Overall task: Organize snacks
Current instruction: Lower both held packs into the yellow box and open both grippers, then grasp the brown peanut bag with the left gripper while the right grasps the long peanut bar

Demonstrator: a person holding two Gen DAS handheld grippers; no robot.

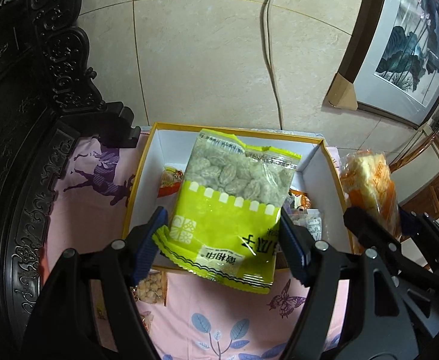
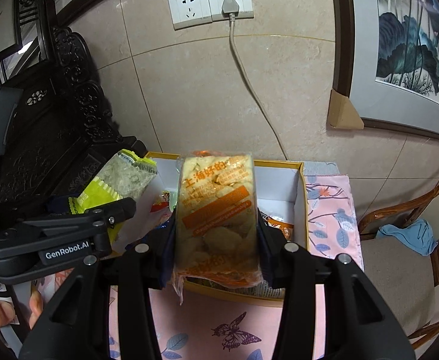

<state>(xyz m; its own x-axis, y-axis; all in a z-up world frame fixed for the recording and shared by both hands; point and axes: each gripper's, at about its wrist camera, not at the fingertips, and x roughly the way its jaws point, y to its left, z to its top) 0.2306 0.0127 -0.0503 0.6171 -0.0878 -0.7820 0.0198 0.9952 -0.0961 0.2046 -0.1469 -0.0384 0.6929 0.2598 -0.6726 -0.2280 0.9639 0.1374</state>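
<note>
The left gripper pinches a crinkly yellow-green bag; the right gripper pinches a clear orange-printed biscuit pack. Both hang over the yellow-rimmed cardboard box at the table's far edge.

Held side by side above an open box on a cloth-covered table: 1 snack bag between the left gripper fingers, left of 1 cracker pack between the right gripper fingers; more packets inside the box, wall behind.
</note>
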